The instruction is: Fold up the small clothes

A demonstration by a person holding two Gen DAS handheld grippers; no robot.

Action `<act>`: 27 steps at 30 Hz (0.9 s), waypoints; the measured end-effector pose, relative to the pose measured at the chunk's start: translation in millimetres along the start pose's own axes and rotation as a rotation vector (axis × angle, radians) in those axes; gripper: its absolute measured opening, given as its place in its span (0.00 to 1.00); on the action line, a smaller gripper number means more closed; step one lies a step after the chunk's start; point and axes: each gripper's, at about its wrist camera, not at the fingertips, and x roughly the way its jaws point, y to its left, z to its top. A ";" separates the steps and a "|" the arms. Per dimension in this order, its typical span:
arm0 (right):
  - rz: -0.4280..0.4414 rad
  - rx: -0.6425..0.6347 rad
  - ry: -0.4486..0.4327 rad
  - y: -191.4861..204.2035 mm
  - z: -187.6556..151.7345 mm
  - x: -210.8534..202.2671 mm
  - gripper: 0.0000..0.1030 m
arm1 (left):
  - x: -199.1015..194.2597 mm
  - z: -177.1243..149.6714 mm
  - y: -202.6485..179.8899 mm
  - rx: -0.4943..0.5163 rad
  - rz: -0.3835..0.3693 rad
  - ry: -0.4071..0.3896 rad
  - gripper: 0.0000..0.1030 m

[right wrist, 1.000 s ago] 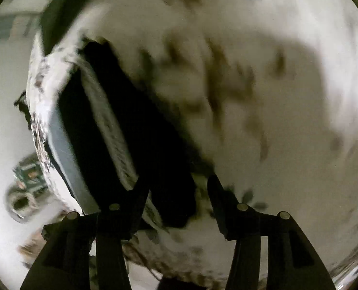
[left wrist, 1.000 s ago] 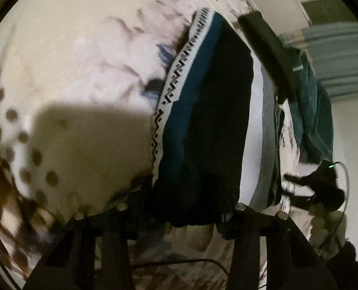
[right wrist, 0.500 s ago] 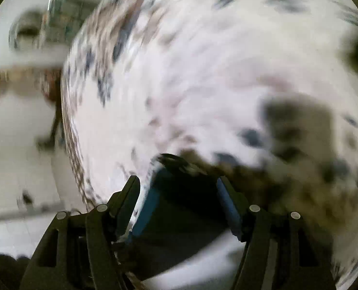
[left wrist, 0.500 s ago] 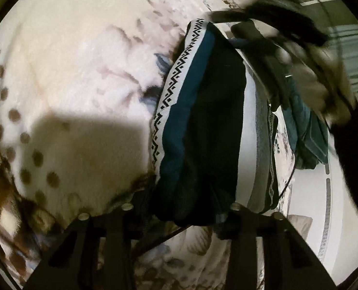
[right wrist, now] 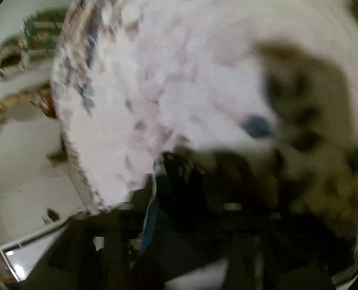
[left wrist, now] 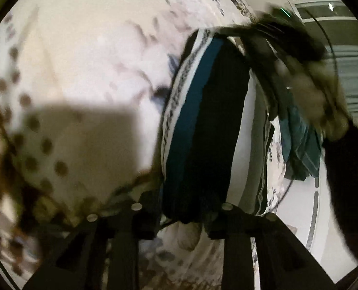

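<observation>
Left wrist view: my left tongs stand with jaws set apart and the near edge of the folded striped garment between them. The cloth fills the gap; I cannot tell whether the jaws actually press it. The garment lies on a bed covered with a white floral bedspread. Visible bands, left to right: a white border with a black zigzag pattern, a teal stripe, a broad black panel, then white and grey layers at the far right edge. It runs lengthwise away from the camera.

At the garment's far end, my right tongs reach in from the upper right, heavily motion-blurred, with my right hand behind them. A second teal cloth lies bunched near the bed edge, beside the striped garment on its right. Pale floor shows beyond the bed.

Right wrist view: strongly blurred. My right tongs are dark and low in frame; a dark cloth with a teal edge sits between the jaws. Jaw contact is not resolvable, so I cannot tell whether they grip. The bedspread fills most of the frame above.
</observation>
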 end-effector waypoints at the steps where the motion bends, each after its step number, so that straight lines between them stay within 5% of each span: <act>1: 0.034 0.026 -0.062 -11.9 -16.0 -22.5 0.70 | -3.8 4.7 -1.8 0.011 0.003 -0.007 0.41; 2: 0.071 0.062 -0.115 -27.9 -35.6 -44.5 0.72 | -6.4 9.2 -3.7 0.024 -0.002 -0.011 0.61; 3: 0.099 0.102 -0.162 -44.1 -54.6 -61.7 0.72 | -9.1 16.5 -5.1 0.038 -0.011 -0.021 0.66; 8: 0.105 0.333 -0.317 -156.2 -169.9 -121.0 0.80 | 15.6 55.0 -18.2 0.096 -0.005 0.009 0.66; 12: 0.160 0.541 -0.330 -239.9 -243.6 -114.2 0.80 | 40.0 91.2 -33.4 0.151 0.004 0.018 0.66; 17: 0.279 0.544 -0.367 -265.5 -261.3 -81.6 0.80 | 80.7 154.3 -36.5 0.111 -0.018 -0.003 0.65; 20: 0.346 0.536 -0.395 -262.2 -252.3 -62.9 0.80 | 90.0 176.7 -41.0 0.121 -0.035 -0.027 0.26; 23: 0.357 0.504 -0.386 -249.6 -239.6 -49.9 0.80 | 89.4 189.1 -36.5 0.092 -0.055 -0.003 0.28; 27: 0.426 0.406 -0.341 -250.3 -232.3 -32.6 0.89 | 73.2 170.4 -20.5 0.051 -0.136 0.061 0.62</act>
